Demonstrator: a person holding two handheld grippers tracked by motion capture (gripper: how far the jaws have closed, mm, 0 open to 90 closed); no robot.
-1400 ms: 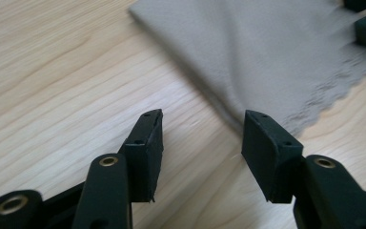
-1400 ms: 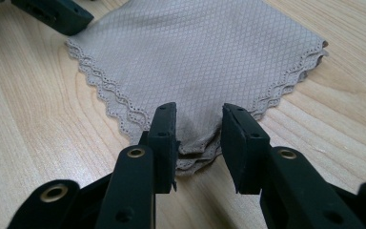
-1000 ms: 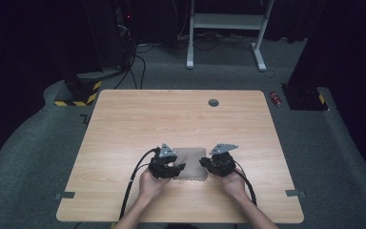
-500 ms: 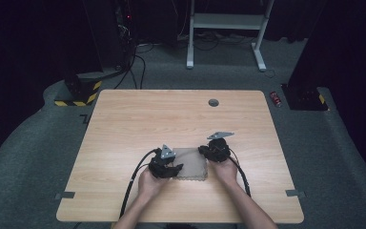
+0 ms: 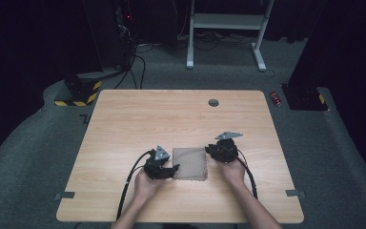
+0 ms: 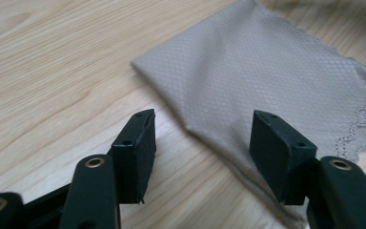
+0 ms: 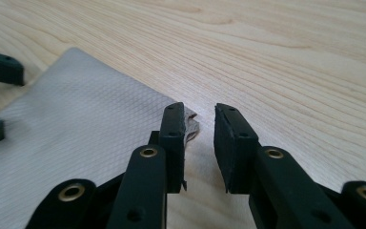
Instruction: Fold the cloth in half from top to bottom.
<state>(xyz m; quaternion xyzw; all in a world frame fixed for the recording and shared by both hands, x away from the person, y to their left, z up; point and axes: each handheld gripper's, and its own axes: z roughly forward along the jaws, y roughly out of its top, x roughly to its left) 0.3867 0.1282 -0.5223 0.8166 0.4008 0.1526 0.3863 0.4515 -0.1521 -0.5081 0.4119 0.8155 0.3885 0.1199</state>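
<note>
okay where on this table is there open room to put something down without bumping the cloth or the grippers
The whole far half of the table is bare, apart from the small round grommet. The left and right edges are free too. It is crowded near the front middle: the folded cloth lies between the left gripper and right gripper.

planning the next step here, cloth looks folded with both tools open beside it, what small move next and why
Probably draw both tools back off the cloth. It lies folded flat on the table. The left tool has just been opening, with a cloth corner loose between its jaws. The right tool has just been opening too, at the cloth's corner, gripping nothing. The fold looks released.
</note>
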